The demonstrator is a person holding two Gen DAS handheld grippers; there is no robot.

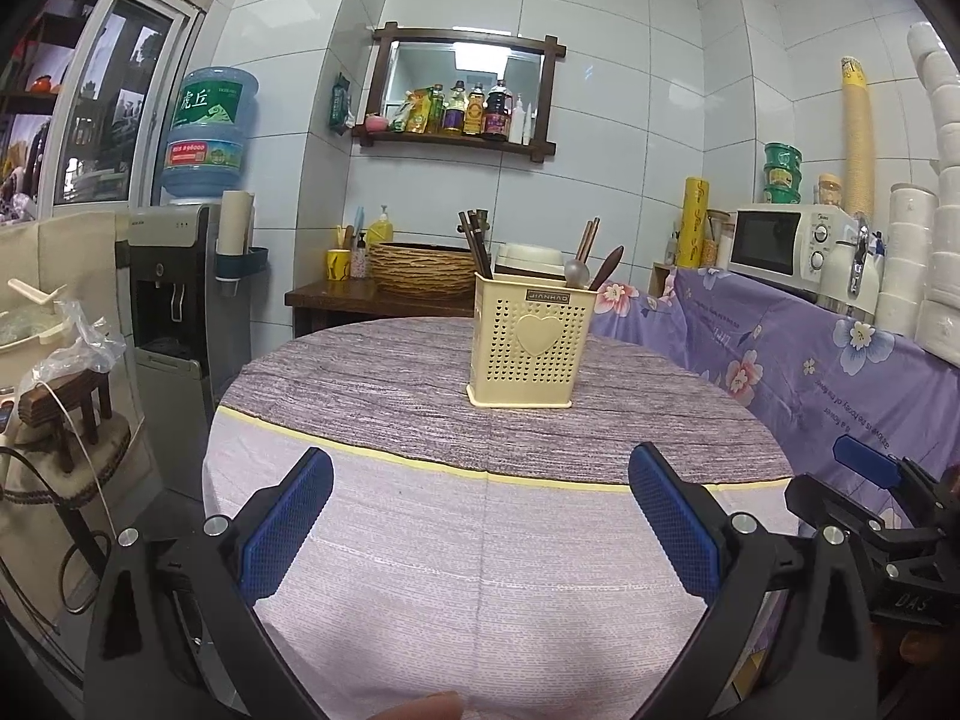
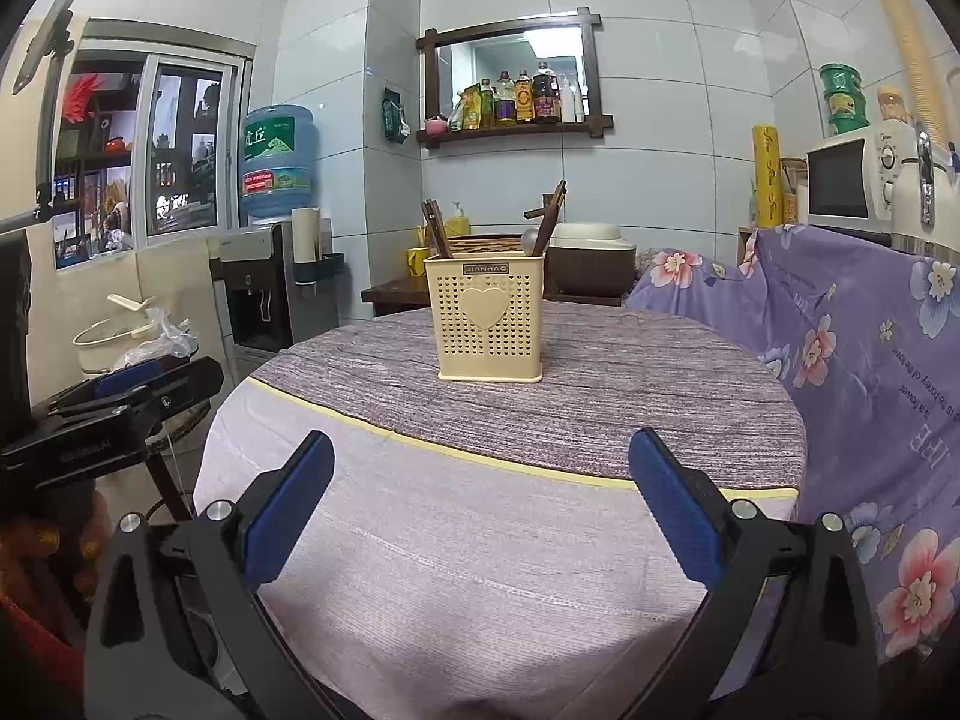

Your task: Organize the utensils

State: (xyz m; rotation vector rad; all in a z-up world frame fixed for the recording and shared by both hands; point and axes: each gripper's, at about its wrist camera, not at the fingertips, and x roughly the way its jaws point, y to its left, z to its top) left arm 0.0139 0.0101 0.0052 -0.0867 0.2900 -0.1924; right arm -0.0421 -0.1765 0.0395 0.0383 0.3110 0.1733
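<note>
A cream perforated utensil holder [image 1: 528, 345] [image 2: 487, 318] with a heart on its front stands upright on the far half of the round table [image 1: 480, 540] [image 2: 480, 540]. Dark chopsticks [image 1: 474, 243] [image 2: 435, 234] stick up from its left side; a metal spoon [image 1: 577, 270] [image 2: 531, 238] and wooden utensils [image 1: 606, 267] [image 2: 549, 213] lean at its right. My left gripper [image 1: 480, 468] hangs open over the near table, nothing between its blue pads. My right gripper [image 2: 480, 450] is likewise open and holds nothing. Each gripper also shows at the edge of the other's view.
A water dispenser [image 1: 180, 294] [image 2: 264, 282] stands left of the table. Behind it is a low wooden side table with a woven basket [image 1: 423, 267]. A floral purple cloth [image 1: 810, 360] [image 2: 852, 348] covers the counter at right, with a microwave [image 1: 786, 246] [image 2: 852, 183] on it.
</note>
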